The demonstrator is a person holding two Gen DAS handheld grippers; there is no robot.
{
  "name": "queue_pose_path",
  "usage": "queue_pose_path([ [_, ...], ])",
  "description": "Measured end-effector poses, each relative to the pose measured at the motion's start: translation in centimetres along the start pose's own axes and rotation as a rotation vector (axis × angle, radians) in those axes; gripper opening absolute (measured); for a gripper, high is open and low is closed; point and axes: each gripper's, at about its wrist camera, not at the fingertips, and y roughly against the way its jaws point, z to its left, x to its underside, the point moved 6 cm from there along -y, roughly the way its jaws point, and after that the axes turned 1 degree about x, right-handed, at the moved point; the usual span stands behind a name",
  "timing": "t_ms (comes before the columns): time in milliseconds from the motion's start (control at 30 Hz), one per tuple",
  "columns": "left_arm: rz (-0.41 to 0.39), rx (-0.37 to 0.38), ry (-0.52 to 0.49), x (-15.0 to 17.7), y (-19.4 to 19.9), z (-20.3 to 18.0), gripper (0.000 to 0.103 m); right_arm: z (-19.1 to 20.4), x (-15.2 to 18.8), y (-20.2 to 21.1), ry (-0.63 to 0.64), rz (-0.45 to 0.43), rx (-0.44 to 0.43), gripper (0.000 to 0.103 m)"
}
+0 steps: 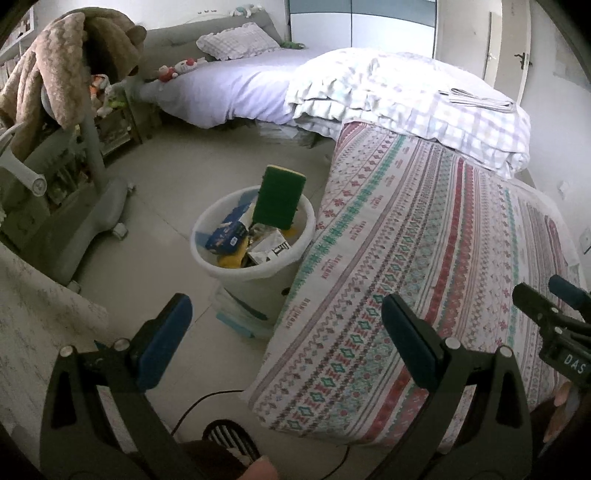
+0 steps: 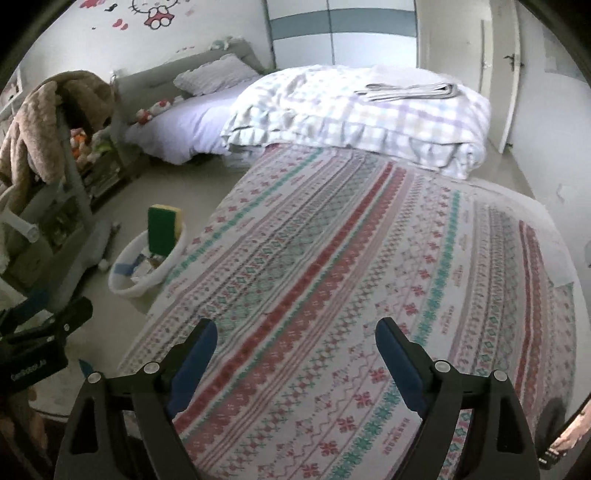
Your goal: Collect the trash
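A bedroom lay in soft daylight. A pale tiled floor (image 1: 166, 177) ran at nine o'clock beside a surface draped in a patterned cloth (image 2: 332, 277). At twelve o'clock stood a bed (image 1: 229, 85) with a grey headboard (image 1: 177, 40), pillow (image 1: 236, 44) and folded checked quilt (image 2: 369, 118). A wardrobe (image 2: 340, 29) and white door (image 1: 513, 48) stood behind; a cartoon cat sticker (image 2: 155, 13) marked the wall.
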Motion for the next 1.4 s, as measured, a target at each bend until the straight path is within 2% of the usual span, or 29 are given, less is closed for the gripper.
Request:
queue_pose_path([
  [167,0.01,0.017,-0.01,0.6,-0.2,-0.9,0.102,0.2,0.2,-0.1,-0.003,-0.019,0.012,0.089],
  [533,0.008,0.019,-0.01,0.9,-0.2,-1.5,0.102,1.9,1.1,-0.8,0.045,0.009,-0.008,0.089],
  [1400,-0.004,0.026,0.005,0.9,0.1,-1.4,0.102,1.6,0.9,-0.7,0.018,0.002,-0.005,0.089],
])
